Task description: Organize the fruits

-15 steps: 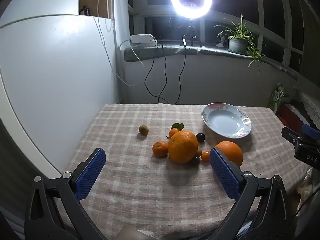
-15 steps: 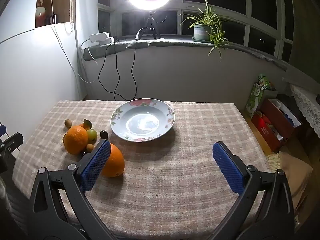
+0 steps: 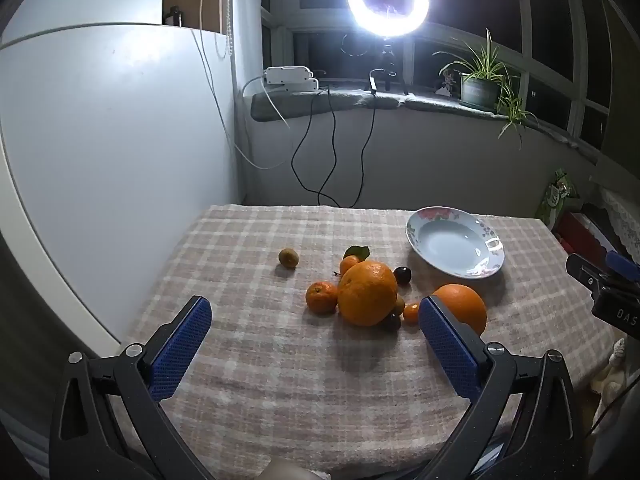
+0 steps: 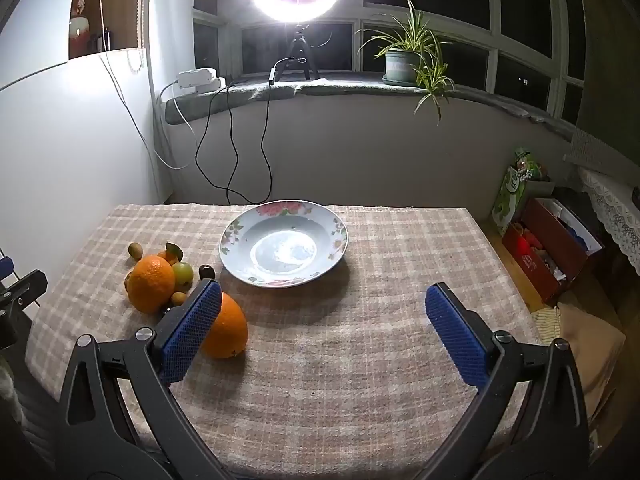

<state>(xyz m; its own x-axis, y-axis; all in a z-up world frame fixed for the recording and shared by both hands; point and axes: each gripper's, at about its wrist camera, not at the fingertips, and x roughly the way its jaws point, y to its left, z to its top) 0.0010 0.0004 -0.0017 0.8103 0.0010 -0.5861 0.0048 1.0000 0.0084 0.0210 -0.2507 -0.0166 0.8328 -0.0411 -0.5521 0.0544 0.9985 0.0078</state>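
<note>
We saw the fruits gathered in a loose cluster on the counter [image 3: 280, 380], which was covered with a beige checked cloth. A large round orange [image 3: 367, 293] sat in the middle of them, with a small tangerine [image 3: 321, 297] touching its left side, a leafy tangerine [image 3: 349, 263] behind it and a dark round fruit [image 3: 402, 275] just to its right. A small brownish kiwi [image 3: 288, 257] lay apart to the left. A second big orange [image 4: 226, 330] rested nearer us, to the right of the cluster. The shallow white plate with a floral rim [image 4: 336, 240] stood empty beyond it, apart from all the fruit. Our left hand-held gripper [image 3: 314, 344] hung above the cloth with its blue pads spread wide and nothing between them. Our right hand-held gripper [image 4: 322, 334] was equally wide and held nothing, its left pad overlapping the second big orange in view.
</note>
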